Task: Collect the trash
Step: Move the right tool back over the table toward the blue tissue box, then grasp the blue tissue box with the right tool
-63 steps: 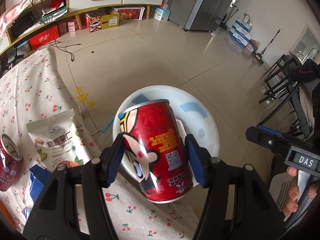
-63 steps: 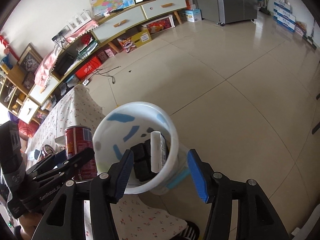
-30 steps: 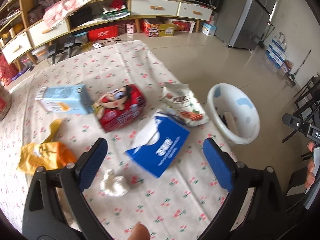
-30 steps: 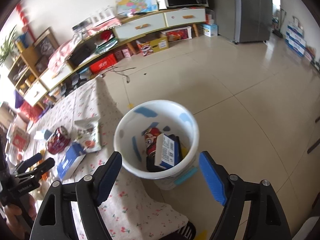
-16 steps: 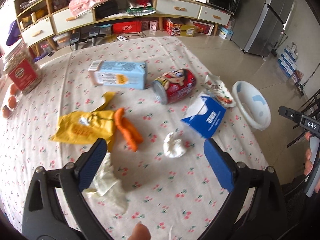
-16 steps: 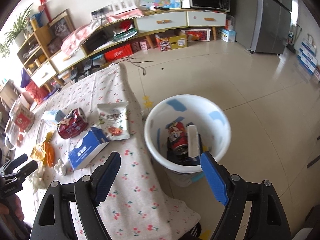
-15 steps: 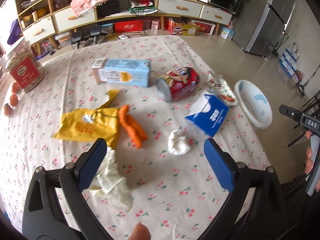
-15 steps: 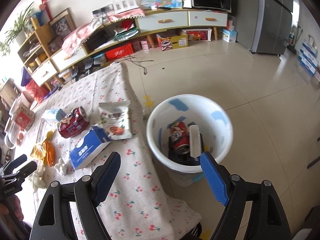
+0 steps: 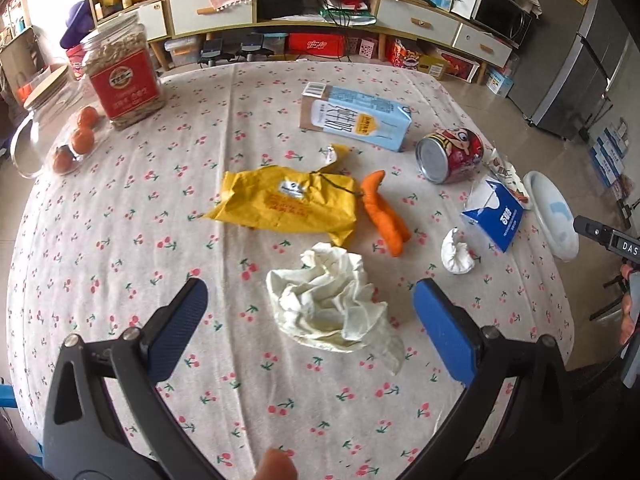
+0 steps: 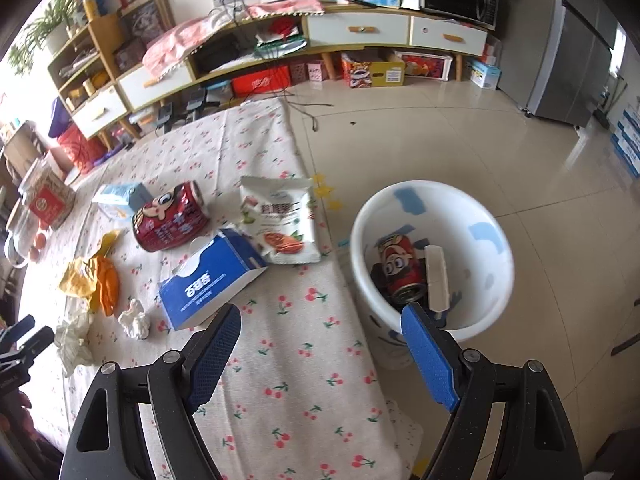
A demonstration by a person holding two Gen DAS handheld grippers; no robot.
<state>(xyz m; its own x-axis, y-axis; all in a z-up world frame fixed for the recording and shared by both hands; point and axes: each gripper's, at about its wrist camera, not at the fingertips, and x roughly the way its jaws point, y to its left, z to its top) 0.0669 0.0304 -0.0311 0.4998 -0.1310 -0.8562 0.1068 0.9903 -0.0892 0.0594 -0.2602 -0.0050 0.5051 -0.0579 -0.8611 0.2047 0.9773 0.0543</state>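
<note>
My left gripper [image 9: 310, 322] is open and empty, hovering above a crumpled cream napkin [image 9: 332, 306] on the cherry-print tablecloth [image 9: 120, 240]. Beyond it lie a yellow wrapper [image 9: 286, 204], an orange peel [image 9: 384, 214], a small white tissue ball [image 9: 456, 252], a blue tissue box [image 9: 494, 214], a red can [image 9: 450, 154] on its side and a light-blue carton [image 9: 354, 118]. My right gripper [image 10: 322, 350] is open and empty over the table's edge. The white bin [image 10: 432, 256] on the floor holds a red can [image 10: 398, 268] and a white box [image 10: 438, 276].
A jar with a red label [image 9: 120, 76] and oranges [image 9: 74, 140] stand at the table's far left. A white snack pouch [image 10: 280, 220] lies near the table edge by the bin. Tiled floor [image 10: 440, 128], a low cabinet [image 10: 320, 32] and a fridge [image 10: 580, 60] lie beyond.
The left gripper dropped the red can into the bin, opened, then swung back over the table toward the crumpled napkin. The right gripper opened, let go of the bin and drew back.
</note>
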